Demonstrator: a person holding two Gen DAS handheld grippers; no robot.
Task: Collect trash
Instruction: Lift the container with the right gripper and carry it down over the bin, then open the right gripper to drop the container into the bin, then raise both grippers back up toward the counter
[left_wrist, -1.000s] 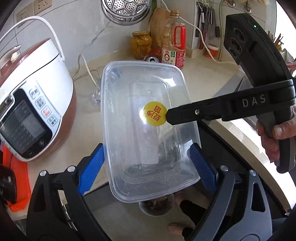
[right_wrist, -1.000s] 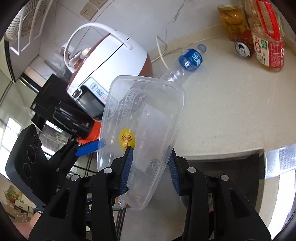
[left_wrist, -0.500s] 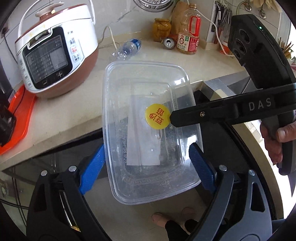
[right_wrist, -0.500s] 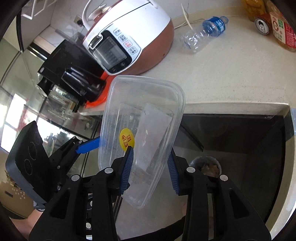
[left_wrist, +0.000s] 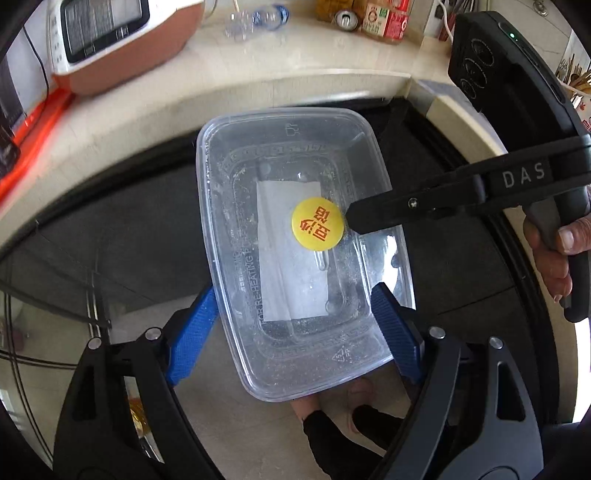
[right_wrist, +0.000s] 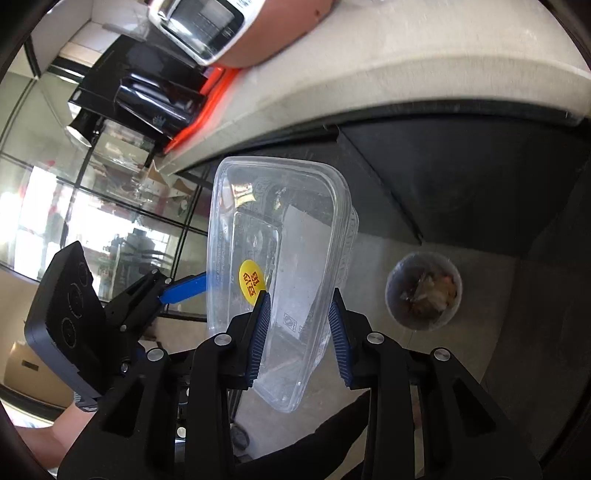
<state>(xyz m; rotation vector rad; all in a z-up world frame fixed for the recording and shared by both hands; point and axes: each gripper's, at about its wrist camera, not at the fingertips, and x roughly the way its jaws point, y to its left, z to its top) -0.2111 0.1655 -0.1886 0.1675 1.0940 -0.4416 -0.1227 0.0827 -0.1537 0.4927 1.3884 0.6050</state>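
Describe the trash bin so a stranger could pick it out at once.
Look below the pale countertop, down on the grey floor by the dark cabinet. The trash bin is the small round translucent tub there, the only container holding brown scraps.

My left gripper (left_wrist: 295, 321) has the clear plastic container (left_wrist: 295, 258) between its blue pads (left_wrist: 192, 332), jaws closing, both pads against its long sides; a yellow round sticker (left_wrist: 317, 223) sits on its base; my right gripper's black finger (left_wrist: 413, 206) touches the container beside that sticker; a rice cooker (left_wrist: 118, 40) and an empty bottle (left_wrist: 255, 20) stand on the counter (left_wrist: 258, 70) above.
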